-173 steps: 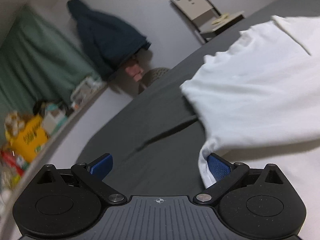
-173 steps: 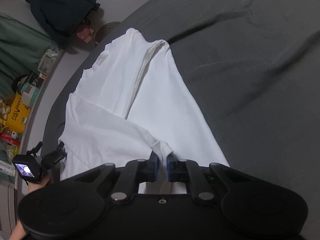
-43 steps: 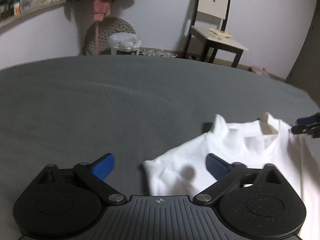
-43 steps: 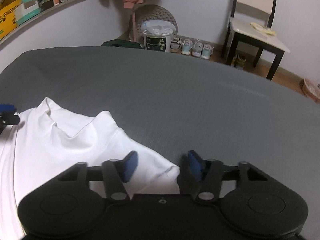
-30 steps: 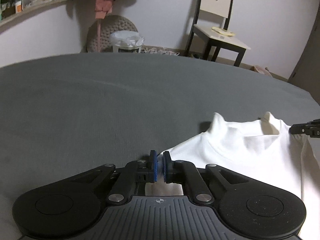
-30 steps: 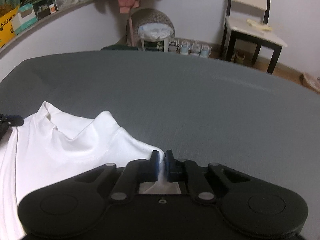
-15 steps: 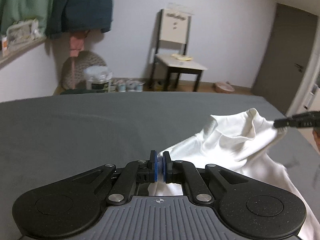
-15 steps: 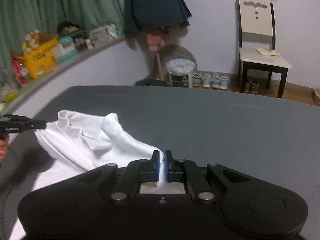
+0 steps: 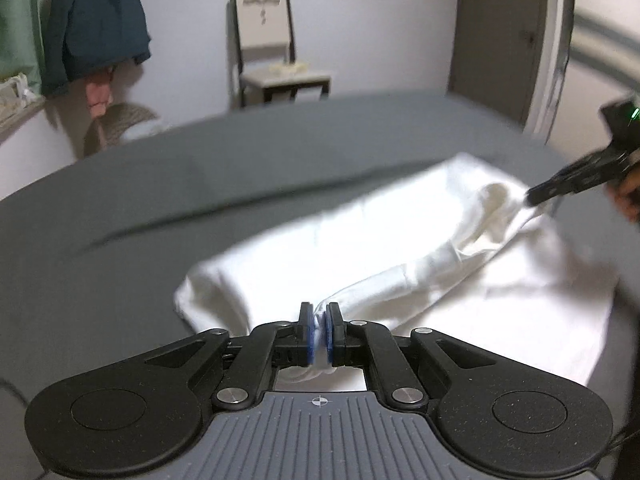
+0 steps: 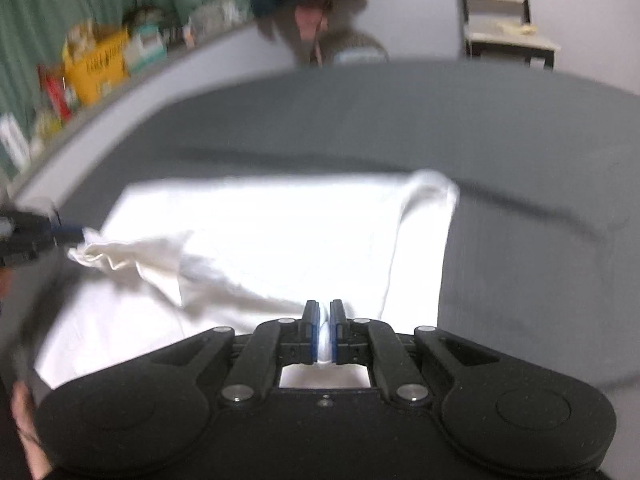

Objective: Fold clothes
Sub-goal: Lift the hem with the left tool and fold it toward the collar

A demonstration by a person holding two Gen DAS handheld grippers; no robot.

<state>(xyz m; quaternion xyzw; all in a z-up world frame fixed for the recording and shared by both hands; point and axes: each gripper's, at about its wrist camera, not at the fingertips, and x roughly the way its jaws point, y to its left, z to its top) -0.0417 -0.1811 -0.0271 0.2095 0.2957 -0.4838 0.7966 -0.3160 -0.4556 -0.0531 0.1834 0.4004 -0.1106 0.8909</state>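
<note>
Left gripper (image 9: 319, 334) is closed on a bunched corner of the white garment (image 9: 400, 248), cloth pinched between its blue pads (image 9: 306, 336). Right gripper (image 10: 325, 332) likewise clamps another corner of the same garment, fabric visible between its pads (image 10: 314, 334). The garment hangs in a taut ridge between the two grippers, the rest spread flat on the dark grey bed cover (image 9: 160, 216) (both views are motion-blurred). Background: a chair (image 9: 272, 64) against the wall, a dark jacket (image 9: 92, 28) hanging, a cluttered shelf (image 10: 100, 64).
</note>
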